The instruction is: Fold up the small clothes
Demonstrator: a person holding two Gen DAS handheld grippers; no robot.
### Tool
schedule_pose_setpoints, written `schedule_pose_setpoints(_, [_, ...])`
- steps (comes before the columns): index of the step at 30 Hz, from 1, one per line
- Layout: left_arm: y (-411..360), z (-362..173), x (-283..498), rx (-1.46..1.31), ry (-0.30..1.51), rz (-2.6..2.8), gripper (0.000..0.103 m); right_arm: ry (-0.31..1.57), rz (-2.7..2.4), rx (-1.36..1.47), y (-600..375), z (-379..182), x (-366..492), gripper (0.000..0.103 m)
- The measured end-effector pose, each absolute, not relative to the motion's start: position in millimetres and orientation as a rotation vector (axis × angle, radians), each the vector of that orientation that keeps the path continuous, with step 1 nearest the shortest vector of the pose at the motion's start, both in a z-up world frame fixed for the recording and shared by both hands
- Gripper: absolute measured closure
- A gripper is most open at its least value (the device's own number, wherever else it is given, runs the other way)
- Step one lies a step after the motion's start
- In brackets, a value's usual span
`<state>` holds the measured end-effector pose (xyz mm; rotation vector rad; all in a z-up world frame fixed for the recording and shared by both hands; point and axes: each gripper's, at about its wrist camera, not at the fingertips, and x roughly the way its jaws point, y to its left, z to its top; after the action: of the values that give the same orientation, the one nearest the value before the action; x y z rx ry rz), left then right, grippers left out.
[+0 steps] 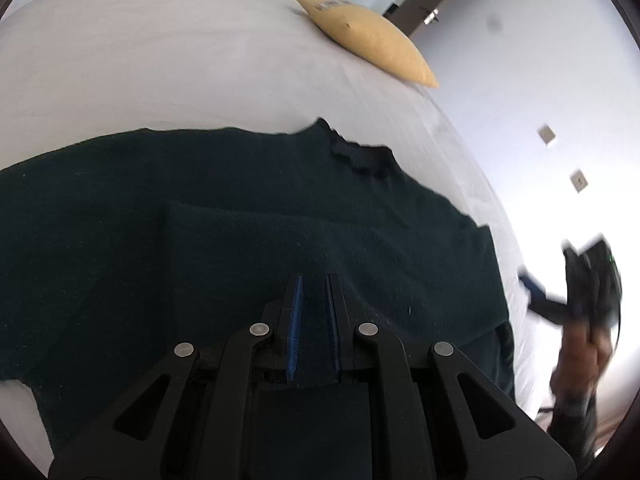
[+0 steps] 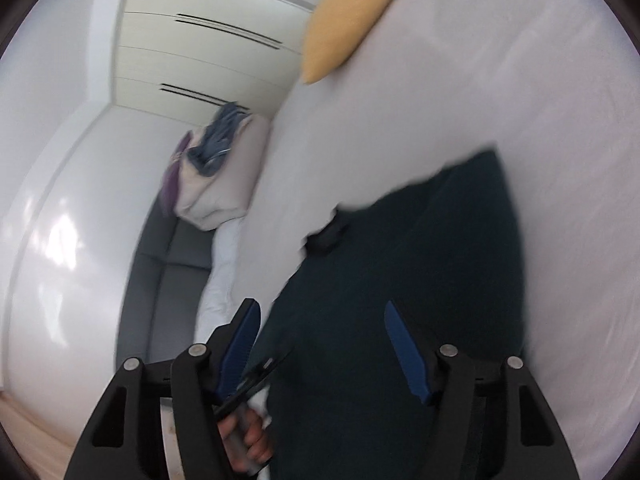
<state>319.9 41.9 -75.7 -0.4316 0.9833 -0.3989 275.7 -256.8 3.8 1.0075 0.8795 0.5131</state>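
Observation:
A dark green knitted garment [image 1: 240, 216] lies spread on the white bed [image 1: 160, 60], its collar [image 1: 360, 156] toward the pillow and a folded layer on top. My left gripper [image 1: 314, 280] is nearly closed, with dark fabric showing between its blue pads; it sits low on the garment's near edge. My right gripper [image 2: 320, 312] is open and empty above the same garment [image 2: 420, 260]. It also shows blurred at the right of the left wrist view [image 1: 560, 292], beside the bed.
A yellow pillow [image 1: 368, 40] lies on the bed's far side, also in the right wrist view [image 2: 344, 20]. A pile of clothes [image 2: 216, 152] sits on a grey sofa [image 2: 168, 264]. White wardrobes [image 2: 208, 40] stand behind.

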Motion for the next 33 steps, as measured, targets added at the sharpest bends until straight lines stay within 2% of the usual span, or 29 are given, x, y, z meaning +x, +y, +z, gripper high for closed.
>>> schedule_pose_setpoints(6, [47.8, -72.2, 324.1, -0.461, 0.958, -0.407, 0.092, 0.891, 0.331, 1.219, -244.8, -43.2, 204.0, 0.027])
schedule_pose_setpoints(9, [49.6, -72.2, 326.4, -0.458, 0.968, -0.405, 0.092, 0.879, 0.259, 1.303, -246.1, -70.3, 206.4, 0.027])
schedule_pose_setpoints(15, [45.2, -83.1, 333.7, -0.456, 1.024, -0.382, 0.092, 0.723, 0.193, 1.341, -271.4, -68.1, 224.4, 0.028])
schedule_pose_setpoints(20, [51.8, -91.6, 331.6, -0.479, 1.016, -0.388, 0.092, 0.676, 0.208, 1.4, -286.9, -85.4, 215.3, 0.048])
schedule_pose_setpoints(24, [51.8, -93.3, 332.1, -0.48, 1.008, -0.387, 0.092, 0.677, 0.222, 1.384, -287.1, -85.4, 215.2, 0.048])
schedule_pose_setpoints(25, [52.7, -93.2, 331.1, -0.481, 1.006, -0.39, 0.092, 0.695, 0.226, 1.381, -286.2, -83.3, 214.9, 0.046])
schedule_pose_setpoints(28, [51.8, -97.0, 331.6, -0.464, 1.007, -0.399, 0.092, 0.759, 0.273, 1.371, -276.0, -66.3, 207.5, 0.026])
schedule_pose_setpoints(33, [52.9, -102.2, 332.1, -0.488, 1.005, -0.396, 0.092, 0.708, 0.398, 1.193, -284.4, -6.0, 215.4, 0.026])
